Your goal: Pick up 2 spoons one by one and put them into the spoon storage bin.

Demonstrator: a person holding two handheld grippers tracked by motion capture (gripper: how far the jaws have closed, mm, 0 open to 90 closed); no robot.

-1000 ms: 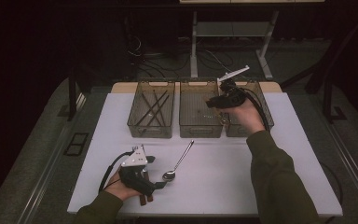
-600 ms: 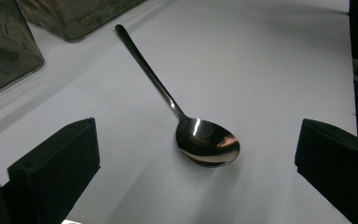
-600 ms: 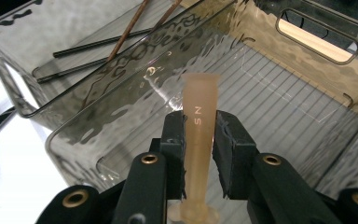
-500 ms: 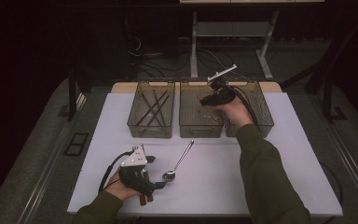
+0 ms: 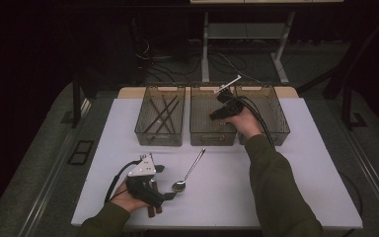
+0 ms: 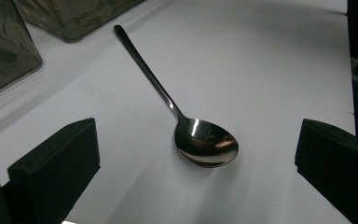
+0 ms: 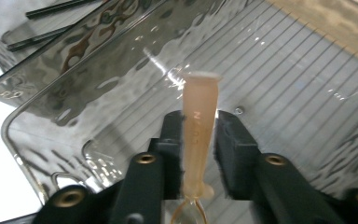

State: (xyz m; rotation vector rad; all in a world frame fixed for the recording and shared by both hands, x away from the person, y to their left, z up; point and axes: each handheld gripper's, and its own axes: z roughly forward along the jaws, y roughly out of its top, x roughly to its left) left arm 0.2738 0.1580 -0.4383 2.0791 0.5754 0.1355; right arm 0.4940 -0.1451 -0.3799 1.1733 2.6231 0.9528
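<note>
A steel spoon (image 5: 187, 173) (image 6: 207, 144) lies on the white table, bowl toward me. My left gripper (image 5: 164, 197) (image 6: 196, 163) rests on the table, open, one jaw on each side of the bowl and clear of it. My right gripper (image 5: 216, 114) (image 7: 199, 126) reaches down into the middle clear bin (image 5: 212, 139). A tan plastic utensil handle (image 7: 199, 112) stands between its jaws, which have just been opening. The pads look slightly off the handle, and its top end is blurred.
Three clear bins stand in a row at the table's far side. The left bin (image 5: 159, 141) holds several dark sticks (image 5: 162, 112); the right bin (image 5: 278, 132) is crossed by the right gripper's cable. The table's near edge runs just below my left hand.
My right hand has moved left and down from over the right bin into the middle bin, with the tan utensil between its jaws. The left hand and the spoon have stayed put.
</note>
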